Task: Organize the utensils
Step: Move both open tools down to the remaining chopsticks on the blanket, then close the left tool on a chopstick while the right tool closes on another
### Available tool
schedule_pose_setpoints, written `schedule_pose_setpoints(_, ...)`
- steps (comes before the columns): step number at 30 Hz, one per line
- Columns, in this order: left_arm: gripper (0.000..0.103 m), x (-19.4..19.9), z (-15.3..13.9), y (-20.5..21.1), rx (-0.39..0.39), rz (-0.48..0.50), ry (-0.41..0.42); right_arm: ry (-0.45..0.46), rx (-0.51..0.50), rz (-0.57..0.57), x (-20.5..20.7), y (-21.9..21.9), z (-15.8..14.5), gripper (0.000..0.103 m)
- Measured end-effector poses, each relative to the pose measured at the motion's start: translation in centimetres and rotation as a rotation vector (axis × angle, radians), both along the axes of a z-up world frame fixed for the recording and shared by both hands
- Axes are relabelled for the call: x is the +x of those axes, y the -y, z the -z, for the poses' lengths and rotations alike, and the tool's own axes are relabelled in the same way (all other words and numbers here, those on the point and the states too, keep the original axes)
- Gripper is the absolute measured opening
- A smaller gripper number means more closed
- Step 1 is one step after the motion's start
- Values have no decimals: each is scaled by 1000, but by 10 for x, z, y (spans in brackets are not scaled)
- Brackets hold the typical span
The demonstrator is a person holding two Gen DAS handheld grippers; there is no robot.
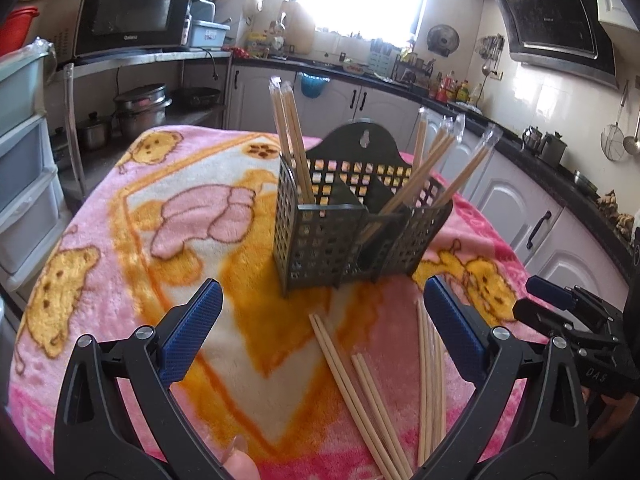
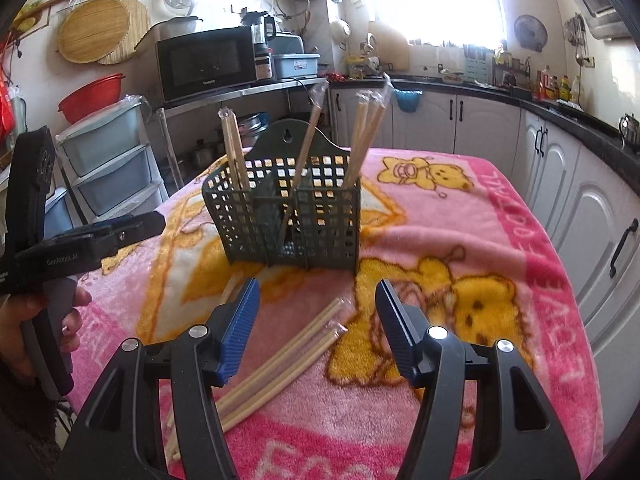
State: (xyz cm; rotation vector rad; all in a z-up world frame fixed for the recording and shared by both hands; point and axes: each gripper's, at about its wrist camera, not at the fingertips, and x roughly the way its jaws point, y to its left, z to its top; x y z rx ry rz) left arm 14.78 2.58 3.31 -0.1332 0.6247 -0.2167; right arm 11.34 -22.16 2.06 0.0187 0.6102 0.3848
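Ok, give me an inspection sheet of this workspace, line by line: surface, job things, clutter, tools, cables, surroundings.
Surface: table covered by a pink bear-print blanket.
Job's things: dark slotted utensil holder upright mid-table, wrapped chopsticks standing in its compartments; loose chopsticks lying flat on the blanket in front of it.
Clutter: nothing seen on the blanket besides these.
Tools: left tool open, empty, above the loose chopsticks; right tool open, empty, aimed at the same pile.
Cables: cord hanging below the microwave.
Surroundings: white kitchen cabinets, bright window, plastic drawer unit.
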Motion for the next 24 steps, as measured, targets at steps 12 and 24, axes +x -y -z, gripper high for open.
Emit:
schedule_pose_setpoints(12, 93, 11, 42, 21, 6, 82, -111, -90, 5, 53, 15, 20, 28, 58)
schedule_pose_setpoints(24, 72, 40, 71, 12, -86, 83, -215, -181, 42, 50, 39, 25, 42, 58)
